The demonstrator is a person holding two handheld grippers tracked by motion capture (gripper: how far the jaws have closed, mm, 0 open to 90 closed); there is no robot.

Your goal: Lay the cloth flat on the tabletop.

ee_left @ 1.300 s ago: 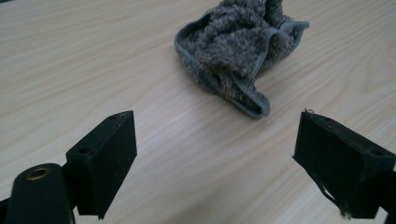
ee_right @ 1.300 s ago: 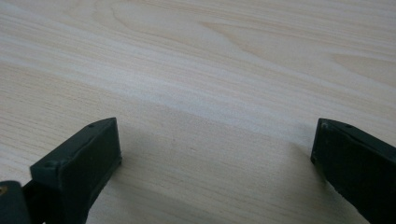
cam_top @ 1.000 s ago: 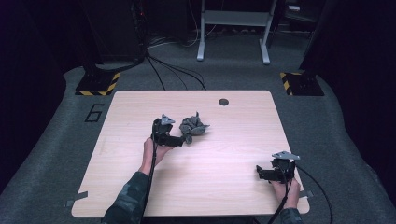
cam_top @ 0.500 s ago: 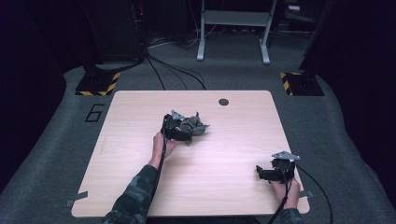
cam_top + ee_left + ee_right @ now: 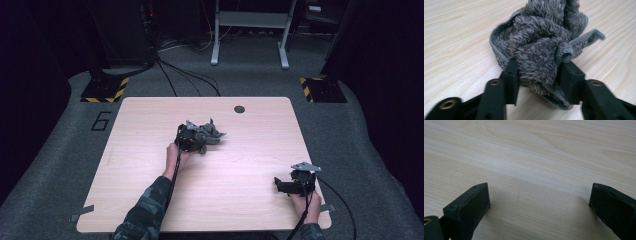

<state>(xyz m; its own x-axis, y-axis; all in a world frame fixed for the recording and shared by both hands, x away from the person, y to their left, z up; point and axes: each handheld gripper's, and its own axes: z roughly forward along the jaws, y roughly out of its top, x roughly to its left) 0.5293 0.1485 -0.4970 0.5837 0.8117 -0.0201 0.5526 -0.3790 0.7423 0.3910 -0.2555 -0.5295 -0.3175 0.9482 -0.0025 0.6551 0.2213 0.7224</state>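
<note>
Left gripper (image 5: 192, 140): its closing fingers (image 5: 511, 75) pinch a crumpled grey towel (image 5: 541, 42) at mid-counter (image 5: 150, 200), bare wood all around. Right gripper (image 5: 287, 186): fingers (image 5: 471, 206) spread wide, near the counter's front right edge.

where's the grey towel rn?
In the high view the crumpled grey towel lies near the table's middle, below the round hole. The left gripper has just been closing on it, a fold between its jaws.
</note>
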